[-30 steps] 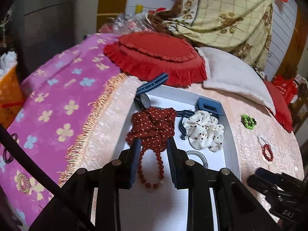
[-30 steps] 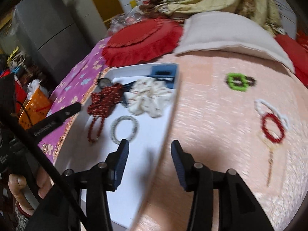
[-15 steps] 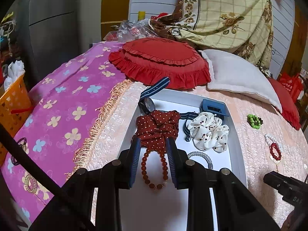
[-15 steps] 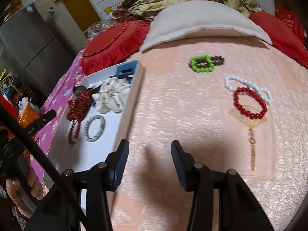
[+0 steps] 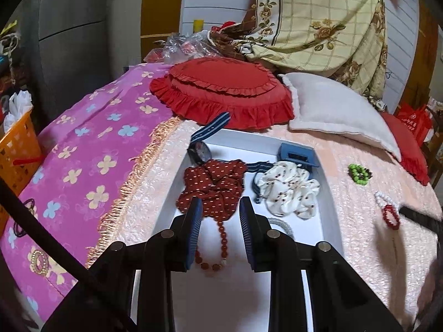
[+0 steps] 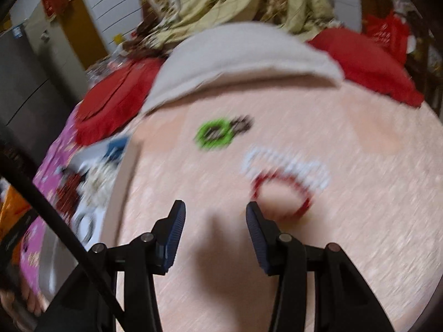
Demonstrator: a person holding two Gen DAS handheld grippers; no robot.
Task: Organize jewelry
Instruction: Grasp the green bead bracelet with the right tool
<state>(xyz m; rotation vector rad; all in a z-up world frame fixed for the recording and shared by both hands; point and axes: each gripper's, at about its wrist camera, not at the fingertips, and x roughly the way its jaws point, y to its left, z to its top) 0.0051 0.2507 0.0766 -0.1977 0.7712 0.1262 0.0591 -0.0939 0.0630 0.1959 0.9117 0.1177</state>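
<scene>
Clearly the white tray (image 5: 329, 221) is the landmark: to its right on the pink spread lies the red bead bracelet (image 6: 282, 196), just ahead-right of the right gripper (image 6: 213, 218), jaws apart and empty. The left gripper (image 5: 218, 221) hangs over the tray, parted, gripping nothing.

Red bead bracelet (image 6: 285, 196) beside parted fingers (image 6: 174, 232)

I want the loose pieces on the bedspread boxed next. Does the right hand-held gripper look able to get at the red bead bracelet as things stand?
Probably yes. The right hand-held gripper is open and empty, and the red bead bracelet lies just ahead of its right fingertip on the bare bedspread. Only the white bead bracelet overlaps its far edge, and the view is blurred.
</scene>
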